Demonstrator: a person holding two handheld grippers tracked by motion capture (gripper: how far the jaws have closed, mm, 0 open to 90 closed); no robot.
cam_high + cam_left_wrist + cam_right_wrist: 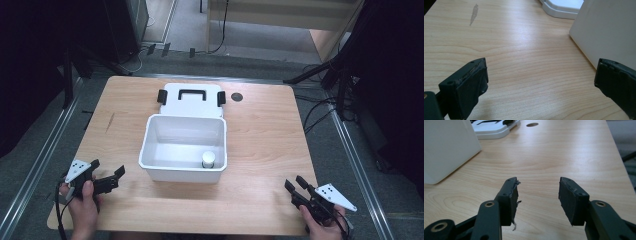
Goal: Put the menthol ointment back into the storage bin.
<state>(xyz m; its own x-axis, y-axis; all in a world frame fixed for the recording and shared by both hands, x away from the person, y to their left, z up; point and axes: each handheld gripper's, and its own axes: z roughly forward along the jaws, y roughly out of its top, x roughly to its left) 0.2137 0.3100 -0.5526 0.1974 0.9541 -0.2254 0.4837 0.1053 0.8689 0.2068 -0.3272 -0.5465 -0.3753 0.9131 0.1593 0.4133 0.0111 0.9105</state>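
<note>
A white plastic bin [150, 145] sits open near the middle of a light wooden table [265, 145], its white lid [190, 102], with a black handle and black side latches, lying flat just behind it. Inside the bin, a small white cylindrical container [208, 159] stands upright against the near wall, toward the right corner. A round dark hole [237, 97] marks the table to the right of the lid. At the near left corner of the table, a hand holds the left gripper [107, 172], its fingers spread wide and empty, angled toward the bin's left side. At the near right corner, the right gripper [295, 184] is likewise held with fingers apart, empty, low over bare wood, well clear of the bin.
</note>
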